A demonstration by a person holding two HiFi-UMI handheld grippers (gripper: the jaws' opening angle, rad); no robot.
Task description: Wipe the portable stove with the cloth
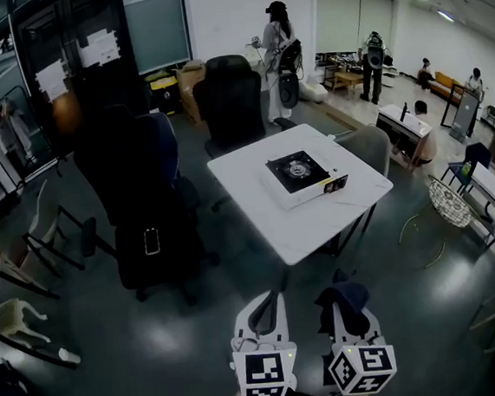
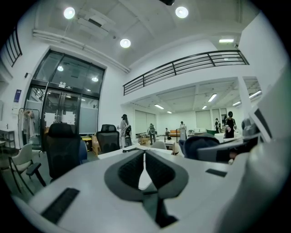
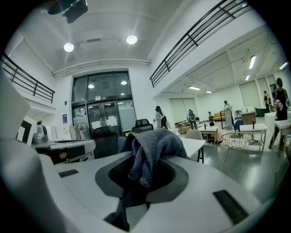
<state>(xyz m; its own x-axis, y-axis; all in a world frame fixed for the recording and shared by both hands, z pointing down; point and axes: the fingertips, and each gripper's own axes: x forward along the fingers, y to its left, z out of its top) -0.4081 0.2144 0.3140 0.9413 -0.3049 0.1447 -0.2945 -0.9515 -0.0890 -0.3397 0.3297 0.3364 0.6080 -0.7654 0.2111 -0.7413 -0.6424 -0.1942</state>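
The portable stove (image 1: 305, 177), black-topped with a white body, sits on a white square table (image 1: 265, 204) well ahead of me. Low in the head view, my left gripper (image 1: 265, 311) is shut with nothing between its jaws. In the left gripper view its tips (image 2: 144, 154) meet, with the table edge just beyond them. My right gripper (image 1: 342, 301) is shut on a dark grey-blue cloth (image 1: 344, 299). The cloth (image 3: 150, 152) bunches over the jaws in the right gripper view. Both grippers are over the floor, short of the table.
Black office chairs (image 1: 148, 207) stand left of the table, another chair (image 1: 229, 99) behind it. A grey chair (image 1: 366, 148) is at the table's right. A wire basket (image 1: 451, 202) and desks lie to the right. People (image 1: 277, 55) stand at the back.
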